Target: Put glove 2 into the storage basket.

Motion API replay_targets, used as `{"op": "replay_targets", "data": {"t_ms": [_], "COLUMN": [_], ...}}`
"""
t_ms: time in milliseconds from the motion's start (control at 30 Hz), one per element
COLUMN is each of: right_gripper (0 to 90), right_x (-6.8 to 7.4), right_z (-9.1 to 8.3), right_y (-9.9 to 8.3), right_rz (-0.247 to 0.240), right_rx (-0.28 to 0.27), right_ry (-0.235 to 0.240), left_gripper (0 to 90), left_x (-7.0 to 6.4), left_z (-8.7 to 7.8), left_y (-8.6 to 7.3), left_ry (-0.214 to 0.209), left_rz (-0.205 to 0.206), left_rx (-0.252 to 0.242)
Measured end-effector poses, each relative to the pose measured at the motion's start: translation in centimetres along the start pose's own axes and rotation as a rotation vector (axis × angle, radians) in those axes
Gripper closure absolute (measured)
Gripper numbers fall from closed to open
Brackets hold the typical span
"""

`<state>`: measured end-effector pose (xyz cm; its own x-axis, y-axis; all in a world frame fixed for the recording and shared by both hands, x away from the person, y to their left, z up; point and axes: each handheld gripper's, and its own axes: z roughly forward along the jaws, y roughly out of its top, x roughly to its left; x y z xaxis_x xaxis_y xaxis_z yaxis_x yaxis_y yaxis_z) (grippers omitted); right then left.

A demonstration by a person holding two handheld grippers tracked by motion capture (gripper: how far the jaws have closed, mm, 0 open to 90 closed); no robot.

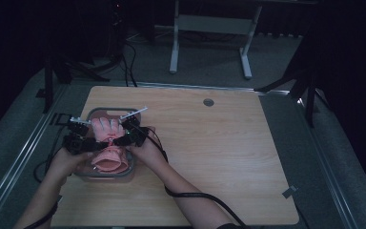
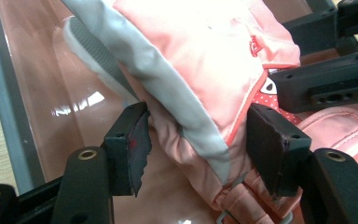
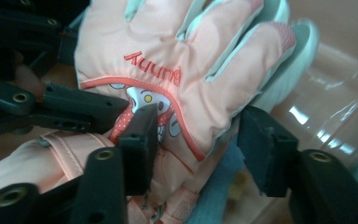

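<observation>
The left gripper (image 1: pixel 83 138) has its jaws on either side of the pink glove (image 1: pixel 107 143) near the wrist, pinching its grey-trimmed edge. The glove lies in a clear tray (image 1: pixel 129 168) near the table's (image 1: pixel 219 157) left edge, fingers pointing toward the far side. From the right, the right gripper (image 1: pixel 131 136) clamps the glove's other side, across the cartoon patch (image 3: pixel 142 100).

glove (image 3: pixel 182 70): soft pink padded cloth, matt, stitched seams, grey smooth trim and ribbed grey palm patch | tray (image 2: pixel 51 84): glossy clear pinkish plastic, catching glare, grey rim | left tool (image 2: pixel 205 140): matt black hard plastic, brass-look rivets, serrated pad | right tool (image 3: pixel 193 140): same matt black plastic | tabletop (image 1: pixel 219 157): light wood-grain, smooth, low sheen
</observation>
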<state>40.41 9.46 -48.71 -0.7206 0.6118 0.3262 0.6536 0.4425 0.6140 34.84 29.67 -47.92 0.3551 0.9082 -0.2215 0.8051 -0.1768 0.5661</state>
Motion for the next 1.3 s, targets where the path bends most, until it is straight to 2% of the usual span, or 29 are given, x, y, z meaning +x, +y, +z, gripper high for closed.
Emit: {"op": "replay_targets", "data": {"t_ms": [133, 167, 233, 333, 400, 533, 600, 667, 733, 833, 1000, 1100, 1300], "right_gripper": [33.7, 28.7, 24.6, 19.3, 18.7, 17.9, 17.9, 17.9, 17.9, 17.9, 17.9, 17.9, 17.9], "right_x": [-0.2, -0.2, -0.4, -0.6, -0.8, -1.4, -1.7, -1.9, -2.0, -2.3, -2.8, -3.2, -3.5], "right_z": [-1.2, -1.5, -2.0, -2.6, -3.1, -4.1, -4.6, -4.9, -5.3, -5.8, -6.6, -7.0, -7.3], "right_y": [0.3, 0.4, 0.5, 0.5, 0.4, 0.3, 0.2, 0.1, 0.0, -0.2, -0.7, -1.0, -1.6], "right_rz": [-0.025, -0.037, -0.041, -0.063, -0.066, -0.073, -0.073, -0.075, -0.08, -0.08, -0.08, -0.082, -0.085], "right_rx": [-0.058, -0.067, -0.069, -0.07, -0.086, -0.12, -0.126, -0.126, -0.128, -0.134, -0.144, -0.149, -0.15], "right_ry": [0.048, 0.072, 0.111, 0.125, 0.141, 0.142, 0.145, 0.146, 0.141, 0.145, 0.142, 0.14, 0.147], "left_gripper": [40.9, 40.1, 37.8, 23.6, 18.4, 11.7, 5.8, 4.0, 3.5, 3.3, 3.3, 3.3, 3.3], "left_x": [-0.1, -0.2, -0.2, -0.4, -0.5, -0.6, -0.6, -0.8, -1.0, -1.5, -3.0, -4.0, -5.8], "left_z": [-0.1, -0.2, -0.5, -0.8, -1.1, -1.7, -1.9, -2.2, -2.5, -2.7, -3.2, -3.3, -2.9], "left_y": [0.2, 0.2, 0.2, 0.3, 0.3, 0.4, 0.4, 0.4, 0.4, 0.5, 0.6, 0.8, 0.9], "left_ry": [0.004, 0.008, 0.019, 0.045, 0.054, 0.045, 0.044, 0.04, 0.044, 0.04, 0.038, 0.028, -0.017], "left_rz": [0.004, 0.004, 0.009, 0.023, 0.026, 0.019, 0.02, 0.024, 0.034, 0.048, 0.078, 0.104, 0.128], "left_rx": [-0.019, -0.028, -0.054, -0.1, -0.129, -0.17, -0.187, -0.219, -0.245, -0.254, -0.293, -0.3, -0.306]}}
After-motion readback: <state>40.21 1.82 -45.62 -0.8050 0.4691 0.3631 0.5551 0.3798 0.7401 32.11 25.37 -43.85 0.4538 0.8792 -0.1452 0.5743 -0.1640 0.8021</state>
